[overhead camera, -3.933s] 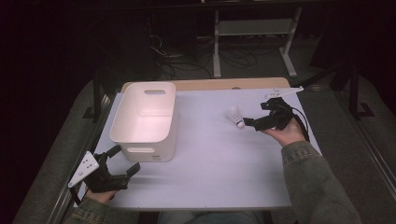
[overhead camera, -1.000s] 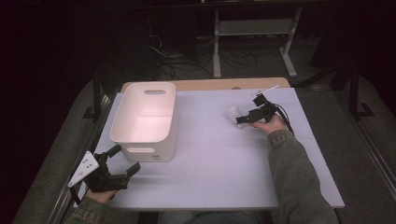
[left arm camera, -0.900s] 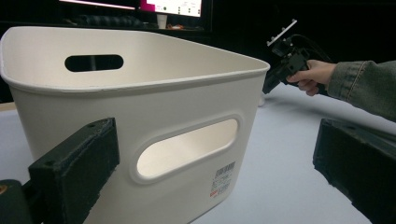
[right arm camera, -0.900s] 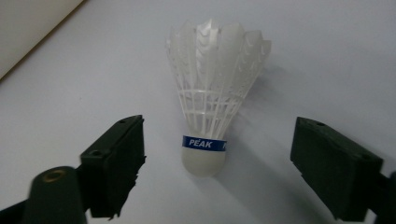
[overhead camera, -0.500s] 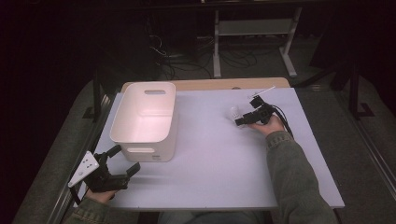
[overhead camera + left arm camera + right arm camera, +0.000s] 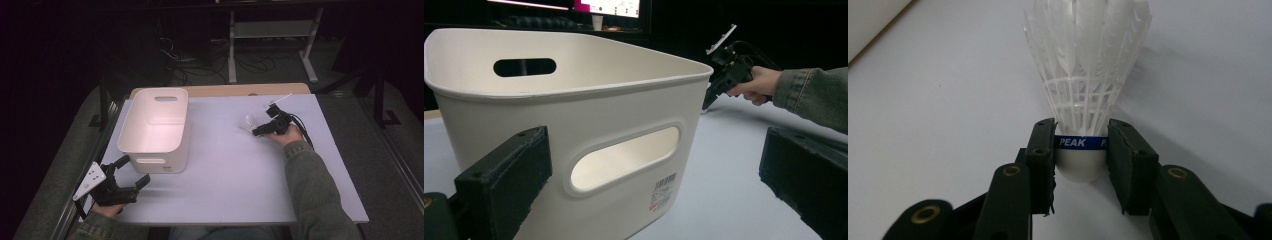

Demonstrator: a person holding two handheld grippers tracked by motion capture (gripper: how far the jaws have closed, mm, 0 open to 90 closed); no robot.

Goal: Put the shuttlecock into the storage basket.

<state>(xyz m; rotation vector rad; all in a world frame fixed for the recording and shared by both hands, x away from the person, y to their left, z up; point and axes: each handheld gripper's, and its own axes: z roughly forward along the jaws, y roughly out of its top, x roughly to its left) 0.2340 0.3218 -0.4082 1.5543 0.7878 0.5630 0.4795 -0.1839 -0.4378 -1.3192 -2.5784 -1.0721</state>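
Pale lavender tabletop point(image 6: 225, 165) under dim light, dark floor and a tangle of cables behind. Toward the near left, a white plastic bin point(image 6: 156, 127), open top, slotted handles in its walls, a barcode sticker low on the wall seen in the left gripper view. Right of the bin, well apart from it, a white shuttlecock point(image 6: 247, 121) lying on the table, feather skirt pointing toward the bin, cork toward the person's right hand. In the right gripper view, the shuttlecock point(image 6: 1087, 80) seen close: plastic mesh skirt, rounded white cork, blue band printed PEAK. Right gripper point(image 6: 259, 131) clamped on that cork, jaws just drawn together, pads point(image 6: 1042, 150) pressing on both sides at the blue band. Green sleeve point(image 6: 312, 185) reaching in from the near edge. Left gripper point(image 6: 134, 172) resting at the bin's near left corner, jaws spread wide with nothing between them, one pad point(image 6: 506, 185) in front of the bin's point(image 6: 574, 125) wall, not touching it.
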